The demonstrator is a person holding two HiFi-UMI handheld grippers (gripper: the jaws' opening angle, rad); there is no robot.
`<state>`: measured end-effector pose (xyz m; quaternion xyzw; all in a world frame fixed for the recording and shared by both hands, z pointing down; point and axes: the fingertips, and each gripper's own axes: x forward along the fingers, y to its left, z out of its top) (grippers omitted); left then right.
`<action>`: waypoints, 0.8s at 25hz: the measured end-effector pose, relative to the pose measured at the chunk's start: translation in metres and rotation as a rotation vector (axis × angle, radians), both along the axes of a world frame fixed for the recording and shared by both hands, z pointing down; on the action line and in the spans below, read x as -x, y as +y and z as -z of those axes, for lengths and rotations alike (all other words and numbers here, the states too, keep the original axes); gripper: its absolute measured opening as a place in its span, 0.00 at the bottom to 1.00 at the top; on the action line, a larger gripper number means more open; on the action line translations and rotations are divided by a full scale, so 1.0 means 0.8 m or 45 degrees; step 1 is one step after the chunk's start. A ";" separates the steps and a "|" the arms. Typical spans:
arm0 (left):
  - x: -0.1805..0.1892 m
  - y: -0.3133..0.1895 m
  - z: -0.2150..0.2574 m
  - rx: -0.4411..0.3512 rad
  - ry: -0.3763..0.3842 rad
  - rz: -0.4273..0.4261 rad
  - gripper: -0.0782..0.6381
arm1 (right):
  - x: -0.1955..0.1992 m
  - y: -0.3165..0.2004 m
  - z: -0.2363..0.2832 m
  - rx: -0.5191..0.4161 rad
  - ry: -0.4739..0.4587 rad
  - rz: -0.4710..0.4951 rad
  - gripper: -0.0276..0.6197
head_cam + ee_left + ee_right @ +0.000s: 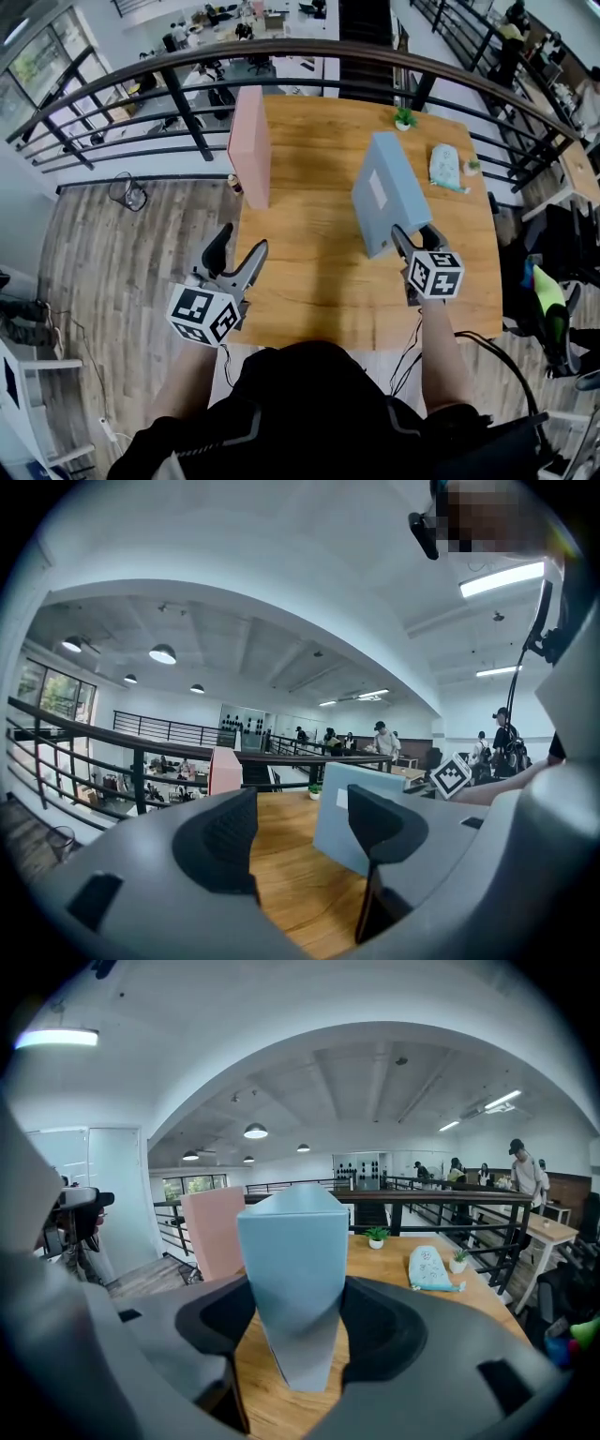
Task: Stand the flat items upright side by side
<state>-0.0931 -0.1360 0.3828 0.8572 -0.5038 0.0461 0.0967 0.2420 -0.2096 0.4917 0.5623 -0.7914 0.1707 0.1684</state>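
A pink flat box (250,145) stands upright on its long edge at the far left of the wooden table (309,281). To its right, with a wide gap between, a light blue flat box (384,192) also stands on edge, roughly upright. My right gripper (415,234) is shut on its near end; in the right gripper view the blue box (295,1279) fills the space between the jaws of the right gripper (295,1312). My left gripper (242,242) hangs open and empty over the table's near left edge. It (300,822) looks along the table at the pink box (225,771) and the blue box (330,817).
A small potted plant (405,118) stands at the table's far edge. A pale blue pouch (444,166) and a second tiny plant (472,167) lie at the far right. A dark railing (281,56) curves round the far side. A chair (553,309) is at right.
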 end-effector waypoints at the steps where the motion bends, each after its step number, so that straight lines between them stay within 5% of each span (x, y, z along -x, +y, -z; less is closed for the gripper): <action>1: 0.003 0.000 0.001 -0.004 0.008 0.006 0.55 | 0.003 -0.002 0.000 0.001 0.003 0.001 0.49; 20: 0.128 0.018 0.019 -0.055 -0.053 0.165 0.55 | 0.170 -0.065 0.004 0.023 -0.018 0.087 0.49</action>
